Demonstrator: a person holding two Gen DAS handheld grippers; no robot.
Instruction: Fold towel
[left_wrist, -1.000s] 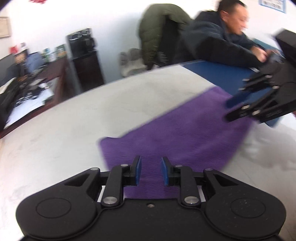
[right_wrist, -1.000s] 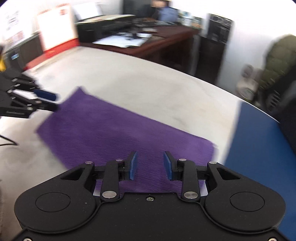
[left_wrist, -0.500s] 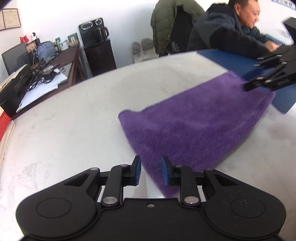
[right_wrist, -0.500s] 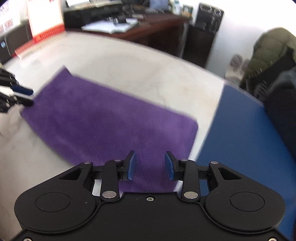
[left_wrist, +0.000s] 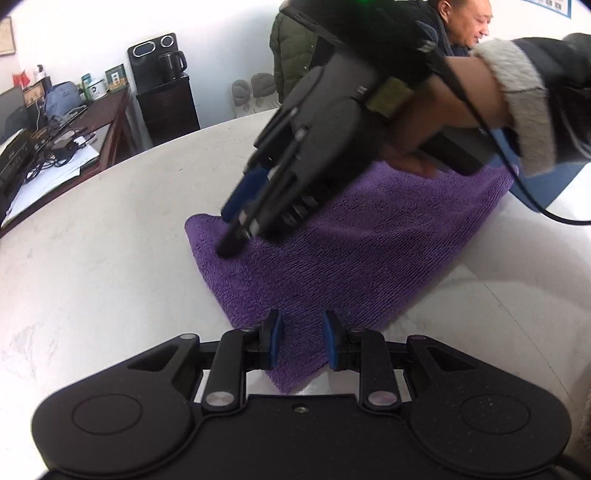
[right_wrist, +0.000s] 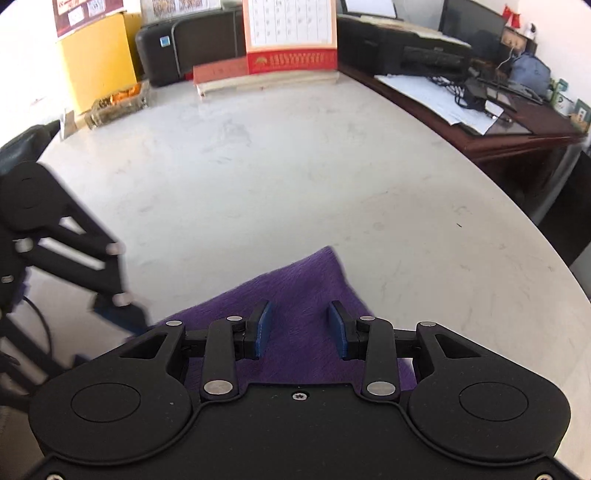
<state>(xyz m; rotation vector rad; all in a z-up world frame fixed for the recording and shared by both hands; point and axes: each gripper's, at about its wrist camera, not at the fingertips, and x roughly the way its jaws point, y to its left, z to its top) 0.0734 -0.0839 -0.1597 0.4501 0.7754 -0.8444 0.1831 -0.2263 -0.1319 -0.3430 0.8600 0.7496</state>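
Observation:
A purple towel (left_wrist: 351, 258) lies flat on the pale round table (left_wrist: 92, 258). My left gripper (left_wrist: 301, 339) hovers over the towel's near corner, its blue pads a little apart with nothing pinched between them. My right gripper (left_wrist: 232, 236), held by a hand in a fleece-cuffed sleeve (left_wrist: 517, 103), points down at the towel's far left corner. In the right wrist view its jaws (right_wrist: 299, 328) are closing over that corner of the towel (right_wrist: 295, 288), and the pads do not press on the cloth. The left gripper (right_wrist: 122, 310) shows blurred at the left.
A blue mat (left_wrist: 546, 184) lies past the towel's right end, where a person (left_wrist: 469, 29) sits. At the table's far edge are a desk calendar (right_wrist: 291, 37), a glass dish (right_wrist: 118, 103) and a yellow box (right_wrist: 96, 62). A cluttered wooden desk (right_wrist: 498, 110) stands beyond.
My right gripper has swung from the towel's right end across to its far left corner, rolling as it went. The left gripper has drifted slightly, staying over the near corner.

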